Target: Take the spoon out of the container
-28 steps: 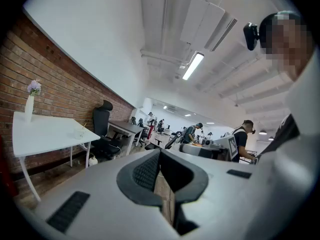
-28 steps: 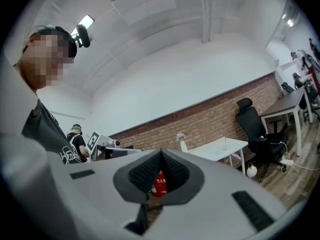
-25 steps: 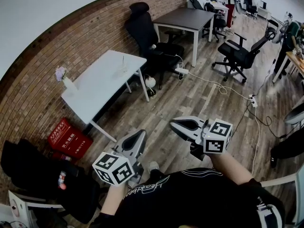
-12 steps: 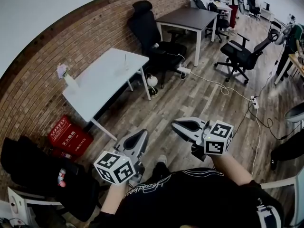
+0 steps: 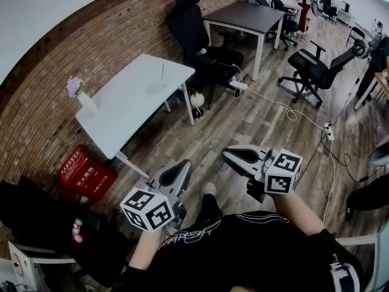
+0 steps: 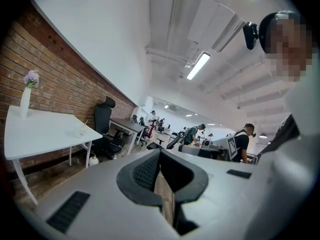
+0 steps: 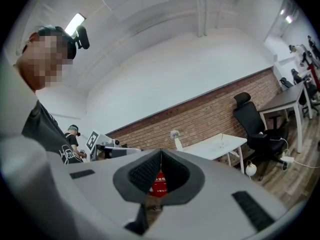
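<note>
At the surface's (image 5: 124,111) far end, container (image 5: 161,86) and upright spoon (image 5: 162,72) stand well beyond my left claw (image 5: 181,166) and right claw (image 5: 231,155), both pressed together.

Your container (image 5: 159,87) is a small, pale cup standing upright on the white tabletop (image 5: 121,111). It sits toward the end nearest the black office chair (image 5: 193,32), and closer to the room-side edge than to the brick wall (image 5: 73,53). The spoon (image 5: 162,72) is inside it. You can see only its thin, light handle, which rises above the rim nearly upright with a slight lean. From the left tool's view the handle (image 6: 84,125) tilts to the right over the cup (image 6: 79,132). The spoon's bowl is too small to make out.
</note>
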Action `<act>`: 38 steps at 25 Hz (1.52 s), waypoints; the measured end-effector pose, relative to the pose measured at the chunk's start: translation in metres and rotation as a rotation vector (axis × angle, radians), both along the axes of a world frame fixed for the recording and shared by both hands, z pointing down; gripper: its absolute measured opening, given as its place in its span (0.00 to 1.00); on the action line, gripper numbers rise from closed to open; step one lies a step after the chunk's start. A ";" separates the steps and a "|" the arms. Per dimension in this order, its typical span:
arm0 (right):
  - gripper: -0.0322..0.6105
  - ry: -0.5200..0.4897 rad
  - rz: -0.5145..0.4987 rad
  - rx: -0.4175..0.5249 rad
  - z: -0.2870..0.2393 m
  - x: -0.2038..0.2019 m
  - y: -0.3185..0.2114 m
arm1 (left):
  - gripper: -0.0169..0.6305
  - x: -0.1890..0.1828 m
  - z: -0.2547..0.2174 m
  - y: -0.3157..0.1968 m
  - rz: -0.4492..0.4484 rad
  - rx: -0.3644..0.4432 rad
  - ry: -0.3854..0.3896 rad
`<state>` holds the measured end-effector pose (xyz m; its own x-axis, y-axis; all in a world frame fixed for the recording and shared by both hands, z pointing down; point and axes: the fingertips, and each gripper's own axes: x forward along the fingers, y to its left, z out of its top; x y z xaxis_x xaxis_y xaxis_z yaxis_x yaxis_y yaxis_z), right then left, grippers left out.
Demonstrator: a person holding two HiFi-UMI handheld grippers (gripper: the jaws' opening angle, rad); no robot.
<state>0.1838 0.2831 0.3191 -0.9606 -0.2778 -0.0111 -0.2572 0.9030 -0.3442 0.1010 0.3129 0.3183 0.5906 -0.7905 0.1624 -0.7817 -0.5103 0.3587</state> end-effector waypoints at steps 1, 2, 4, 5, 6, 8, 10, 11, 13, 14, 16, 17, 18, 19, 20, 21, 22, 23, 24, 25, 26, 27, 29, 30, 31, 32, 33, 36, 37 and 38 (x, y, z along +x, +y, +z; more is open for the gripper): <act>0.05 -0.001 0.002 -0.009 0.002 -0.005 -0.012 | 0.03 -0.006 0.001 -0.012 0.001 -0.004 -0.001; 0.05 -0.002 0.004 -0.019 0.003 -0.011 -0.025 | 0.03 -0.012 0.002 -0.025 0.001 -0.008 0.000; 0.05 -0.001 0.008 -0.033 0.005 -0.022 -0.053 | 0.03 -0.028 0.003 -0.055 -0.004 -0.018 0.009; 0.05 0.000 0.011 -0.038 0.005 -0.028 -0.068 | 0.03 -0.036 0.004 -0.072 -0.006 -0.024 0.015; 0.05 0.001 0.015 -0.044 0.006 -0.035 -0.084 | 0.03 -0.043 0.005 -0.089 -0.007 -0.030 0.020; 0.05 -0.003 0.022 -0.056 0.005 -0.047 -0.118 | 0.03 -0.056 0.005 -0.125 -0.001 -0.039 0.024; 0.05 -0.003 0.028 -0.073 0.006 -0.059 -0.154 | 0.03 -0.067 0.004 -0.162 0.011 -0.045 0.024; 0.05 -0.001 0.031 -0.079 0.006 -0.066 -0.173 | 0.03 -0.074 0.003 -0.181 0.016 -0.047 0.024; 0.05 0.005 0.034 -0.085 0.004 -0.083 -0.212 | 0.03 -0.090 0.002 -0.219 0.018 -0.050 0.029; 0.05 0.007 0.034 -0.083 0.002 -0.091 -0.230 | 0.03 -0.099 0.001 -0.237 0.017 -0.052 0.034; 0.05 0.012 0.034 -0.078 -0.003 -0.109 -0.263 | 0.03 -0.117 -0.001 -0.272 0.014 -0.057 0.047; 0.05 0.016 0.036 -0.076 -0.004 -0.116 -0.277 | 0.03 -0.125 -0.002 -0.287 0.015 -0.058 0.054; 0.05 0.019 0.038 -0.075 -0.005 -0.122 -0.290 | 0.03 -0.131 -0.003 -0.301 0.017 -0.056 0.060; 0.05 0.020 0.042 -0.073 -0.006 -0.127 -0.302 | 0.03 -0.137 -0.005 -0.313 0.019 -0.052 0.062; 0.05 0.019 0.046 -0.071 -0.007 -0.130 -0.313 | 0.03 -0.142 -0.005 -0.323 0.019 -0.048 0.061; 0.05 0.015 0.050 -0.070 -0.007 -0.133 -0.322 | 0.03 -0.147 -0.005 -0.333 0.016 -0.045 0.060; 0.05 0.011 0.055 -0.072 -0.007 -0.135 -0.330 | 0.03 -0.152 -0.004 -0.341 0.010 -0.045 0.060; 0.05 0.006 0.059 -0.076 -0.006 -0.136 -0.336 | 0.03 -0.155 -0.002 -0.348 0.005 -0.047 0.065; 0.05 0.002 0.062 -0.083 -0.004 -0.138 -0.342 | 0.03 -0.158 0.000 -0.354 0.001 -0.052 0.072; 0.05 0.000 0.064 -0.091 -0.003 -0.139 -0.346 | 0.03 -0.159 0.002 -0.358 -0.001 -0.057 0.077; 0.05 -0.002 0.064 -0.097 -0.001 -0.141 -0.351 | 0.03 -0.160 0.004 -0.362 -0.002 -0.061 0.077; 0.05 -0.002 0.061 -0.102 0.001 -0.143 -0.354 | 0.03 -0.162 0.006 -0.365 -0.005 -0.067 0.072; 0.05 0.001 0.053 -0.108 0.004 -0.148 -0.360 | 0.03 -0.168 0.012 -0.371 -0.021 -0.077 0.061; 0.05 0.002 0.047 -0.110 0.006 -0.151 -0.364 | 0.03 -0.171 0.015 -0.374 -0.031 -0.083 0.063; 0.05 0.002 0.041 -0.113 0.007 -0.154 -0.368 | 0.03 -0.175 0.017 -0.377 -0.041 -0.089 0.067; 0.05 0.002 0.034 -0.116 0.009 -0.157 -0.371 | 0.03 -0.178 0.019 -0.379 -0.050 -0.095 0.071; 0.05 0.002 0.026 -0.121 0.011 -0.159 -0.374 | 0.03 -0.181 0.021 -0.382 -0.060 -0.099 0.071; 0.05 -0.008 0.002 -0.134 0.015 -0.168 -0.387 | 0.03 -0.191 0.026 -0.392 -0.098 -0.097 0.056; 0.05 -0.014 -0.006 -0.137 0.016 -0.171 -0.393 | 0.03 -0.195 0.027 -0.397 -0.110 -0.098 0.052; 0.05 -0.017 -0.016 -0.140 0.017 -0.176 -0.400 | 0.03 -0.199 0.029 -0.403 -0.121 -0.101 0.049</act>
